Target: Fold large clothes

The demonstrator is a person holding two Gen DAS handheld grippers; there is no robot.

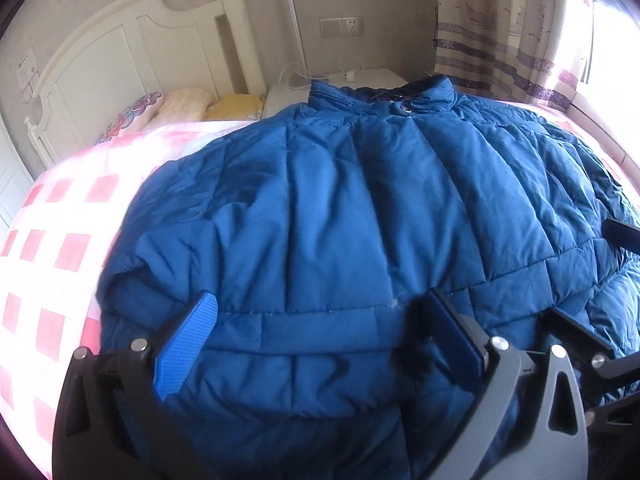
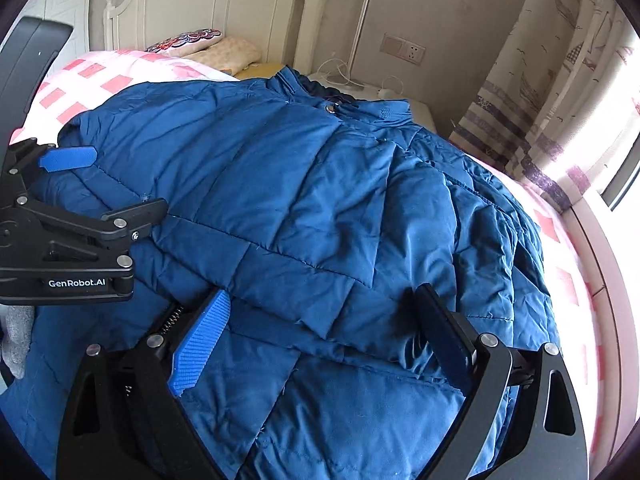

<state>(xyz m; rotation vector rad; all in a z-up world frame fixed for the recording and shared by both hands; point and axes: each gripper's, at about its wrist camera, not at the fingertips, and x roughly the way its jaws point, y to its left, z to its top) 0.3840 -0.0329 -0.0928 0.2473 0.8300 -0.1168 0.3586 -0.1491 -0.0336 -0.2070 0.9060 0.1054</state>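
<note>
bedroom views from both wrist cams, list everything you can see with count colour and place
jacket: one, blue quilted, spread over the bed, collar toward the nightstand
bedspread: one, pink and white check, under the jacket
pillows: about three, floral, cream and yellow, by the headboard
headboard: one, white, behind the pillows
nightstand: one, white, beyond the collar, with white cables on top
wall socket: one, beige plate, on the wall above the nightstand
curtain: one, pale with sailboat print and purple bands, by the window
left hand-held gripper: one, black with blue pads, open above the hem
right hand-held gripper: one, black with blue pads, open above the hem
</note>
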